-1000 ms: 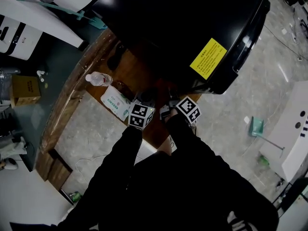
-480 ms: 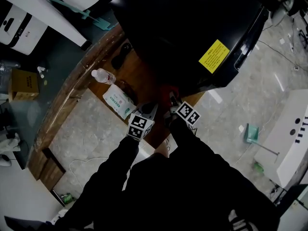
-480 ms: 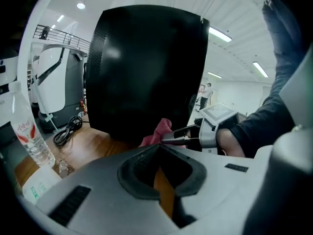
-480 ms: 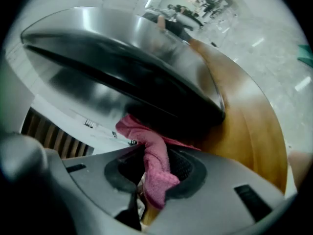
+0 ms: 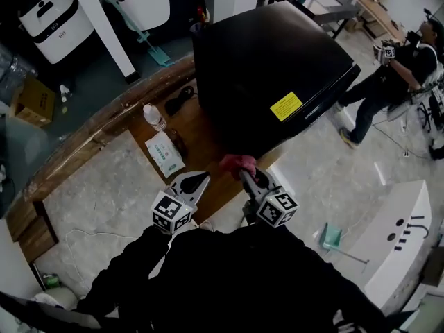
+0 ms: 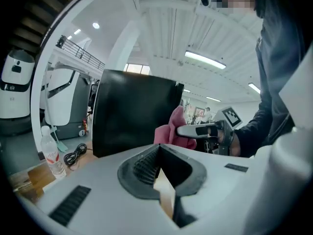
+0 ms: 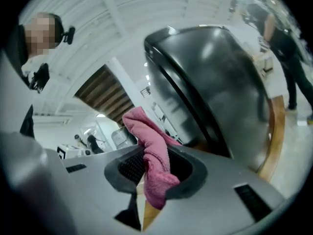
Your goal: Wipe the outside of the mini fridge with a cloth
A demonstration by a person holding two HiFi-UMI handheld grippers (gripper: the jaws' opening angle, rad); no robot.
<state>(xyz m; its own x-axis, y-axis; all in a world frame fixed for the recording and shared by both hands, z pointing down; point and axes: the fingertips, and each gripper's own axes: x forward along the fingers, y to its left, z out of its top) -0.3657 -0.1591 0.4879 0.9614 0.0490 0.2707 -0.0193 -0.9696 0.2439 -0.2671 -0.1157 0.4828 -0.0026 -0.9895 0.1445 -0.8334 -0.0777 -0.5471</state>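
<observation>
The black mini fridge (image 5: 270, 75) stands on a wooden table (image 5: 104, 127) and bears a yellow label (image 5: 286, 106). My right gripper (image 5: 244, 174) is shut on a pink cloth (image 5: 238, 162), which sits just off the fridge's near lower corner. In the right gripper view the cloth (image 7: 152, 168) bunches up out of the jaws, with the fridge's (image 7: 215, 87) dark side close ahead. My left gripper (image 5: 199, 180) is beside it to the left, shut and holding nothing. In the left gripper view the fridge (image 6: 132, 111), the cloth (image 6: 168, 129) and the right gripper (image 6: 188, 130) are ahead.
On the table left of the fridge are a water bottle (image 5: 154, 116), a pack of wipes (image 5: 165, 153) and a coiled black cable (image 5: 179, 101). A person (image 5: 388, 75) stands at the far right. A green dustpan (image 5: 331, 238) and a white machine (image 5: 399, 248) are on the floor.
The head view has pulled back and now takes in the whole fridge. Both grippers have come back from the fridge's underside toward me, the right one still holding the cloth.
</observation>
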